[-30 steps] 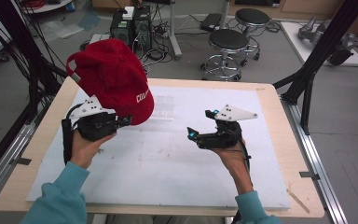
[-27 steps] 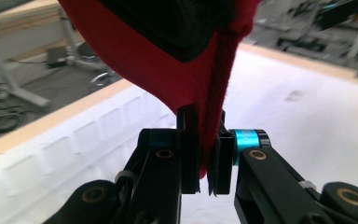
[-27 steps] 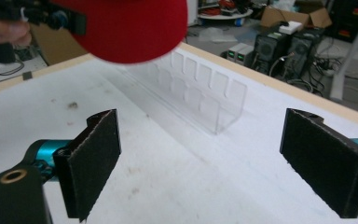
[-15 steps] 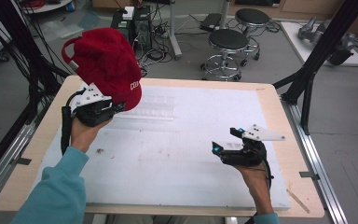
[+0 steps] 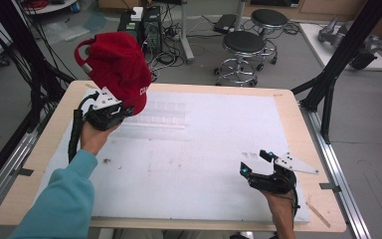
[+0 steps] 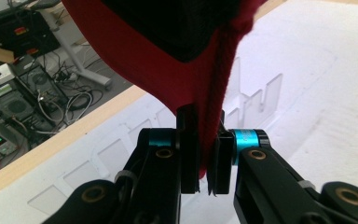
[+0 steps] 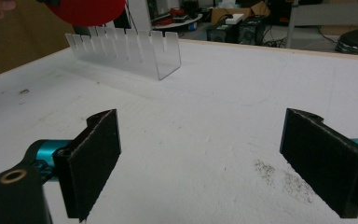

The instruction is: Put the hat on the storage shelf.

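high view: the left gripper sits in the upper left of the frame, held by a hand with a teal sleeve that comes up from the bottom left corner. its jaws are pinched on the lower edge of a red cap, which is lifted above the far left corner of the table, partly beyond its far edge. white lettering shows on the cap near the grip. just right of the cap, at upper centre, a clear slotted rack lies on the white mat. the right gripper is in the lower right, low over the mat near its near right corner, well apart from the cap, with its jaws spread and nothing between them. two round stools stand on the floor beyond the table.

left gripper view: the left gripper rises from the bottom centre, and its two black pads are pressed together on a fold of the red cap, which hangs across the top of the frame with its dark inside showing. the clear slotted rack lies on the mat behind, right of centre.

right gripper view: the right gripper has its pads standing wide apart at the lower left and lower right, with bare white mat between them. the clear slotted rack stands in the upper left, and a piece of the red cap shows at the top left edge.
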A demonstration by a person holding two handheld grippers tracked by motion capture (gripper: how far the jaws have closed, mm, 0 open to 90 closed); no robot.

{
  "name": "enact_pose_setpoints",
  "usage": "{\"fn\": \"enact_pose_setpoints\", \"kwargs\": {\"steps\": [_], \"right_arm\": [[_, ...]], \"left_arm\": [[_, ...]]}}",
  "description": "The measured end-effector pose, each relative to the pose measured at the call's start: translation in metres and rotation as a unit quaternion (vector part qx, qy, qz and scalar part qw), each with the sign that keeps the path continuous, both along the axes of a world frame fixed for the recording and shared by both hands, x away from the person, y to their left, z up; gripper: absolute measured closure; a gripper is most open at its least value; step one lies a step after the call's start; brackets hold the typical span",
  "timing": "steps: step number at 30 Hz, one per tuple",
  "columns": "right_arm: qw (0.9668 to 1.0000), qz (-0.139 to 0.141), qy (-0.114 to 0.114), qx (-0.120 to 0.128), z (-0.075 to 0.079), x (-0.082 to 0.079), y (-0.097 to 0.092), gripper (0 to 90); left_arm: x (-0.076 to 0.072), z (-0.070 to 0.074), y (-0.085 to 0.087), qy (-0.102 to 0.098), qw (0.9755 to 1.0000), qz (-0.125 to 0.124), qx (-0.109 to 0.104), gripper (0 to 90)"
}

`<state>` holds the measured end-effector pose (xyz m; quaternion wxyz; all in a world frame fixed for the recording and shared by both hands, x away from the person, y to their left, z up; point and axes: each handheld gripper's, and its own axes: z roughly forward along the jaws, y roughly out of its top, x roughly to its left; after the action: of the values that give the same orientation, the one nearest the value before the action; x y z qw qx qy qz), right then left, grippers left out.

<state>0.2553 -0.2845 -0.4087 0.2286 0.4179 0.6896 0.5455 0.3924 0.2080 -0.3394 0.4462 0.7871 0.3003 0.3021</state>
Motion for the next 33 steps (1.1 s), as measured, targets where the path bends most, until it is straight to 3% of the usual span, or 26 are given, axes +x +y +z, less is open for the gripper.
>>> {"fn": "enact_pose_setpoints", "kwargs": {"steps": [2,3,7,15,22,30,33], "right_arm": [[1.0,-0.002,-0.003,0.003,-0.003,-0.001,-0.002,11.3],[0.9998,-0.01,-0.017,0.008,-0.008,-0.003,-0.005,10.9],[0.9993,-0.02,-0.03,0.013,-0.014,-0.005,-0.008,10.9],[0.9974,-0.032,-0.064,-0.004,-0.02,-0.005,-0.004,10.9],[0.9962,-0.044,-0.075,-0.004,-0.022,-0.003,0.001,10.9],[0.9963,-0.053,-0.067,-0.011,-0.022,-0.003,0.0,11.0],[0.995,-0.058,-0.081,-0.006,-0.023,-0.007,-0.004,11.0]], "left_arm": [[0.002,-0.001,0.0,0.0,1.0,0.002,-0.002,85.1],[0.004,-0.003,0.0,0.002,1.0,0.003,-0.007,85.1],[0.009,-0.008,0.0,0.005,0.9999,0.013,0.003,85.1],[0.015,-0.014,-0.001,0.015,0.9996,0.023,0.001,85.1],[0.018,-0.018,-0.006,0.018,0.9995,0.025,0.003,85.1],[0.016,-0.02,-0.011,0.015,0.999,0.042,-0.002,85.1],[0.015,-0.022,-0.01,0.018,0.9987,0.047,-0.007,85.1]]}}
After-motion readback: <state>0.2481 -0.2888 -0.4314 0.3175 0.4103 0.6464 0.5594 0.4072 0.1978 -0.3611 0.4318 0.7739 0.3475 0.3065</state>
